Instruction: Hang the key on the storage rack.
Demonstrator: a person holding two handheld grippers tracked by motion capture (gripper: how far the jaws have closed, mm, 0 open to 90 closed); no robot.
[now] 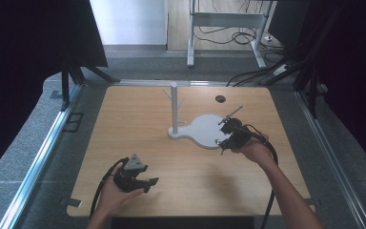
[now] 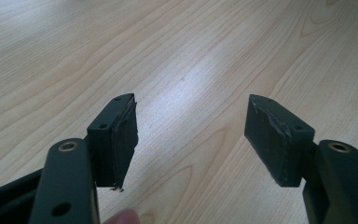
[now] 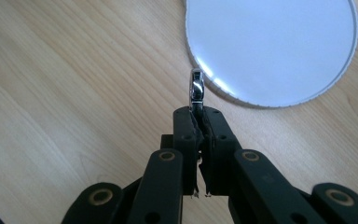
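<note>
A: Item one, right gripper (image 3: pixel 199 114): jaws pressed together, pinching a thin shiny metal piece (image 3: pixel 196 88) that sticks out past the tips. Probably a spoon or fork handle (seen edge-on, so hard to be sure).

B: Where does it sit?

A: Held in the air, its free end just short of the white base plate (image 3: pixel 279 51), which lies ahead and to the right of the jaws. In the high view the metal piece (image 1: pixel 232 114) slants up and away from the gripper (image 1: pixel 229 133), over the plate's near lobe; the white stand with pegs (image 1: pixel 174 107) rises beyond it, to the left.

B: Item two?

A: Left gripper (image 2: pixel 191 135): jaws spread, nothing between them, bare wooden table (image 2: pixel 182 56) ahead. It rests low in the person's left hand (image 1: pixel 116 193), well apart from the stand.

B: Risks?

A: The grip is narrow, on smooth metal; the piece could swivel or slide out if it knocks the plate's rim or a peg. A hard bump might also shift the stand.
</note>
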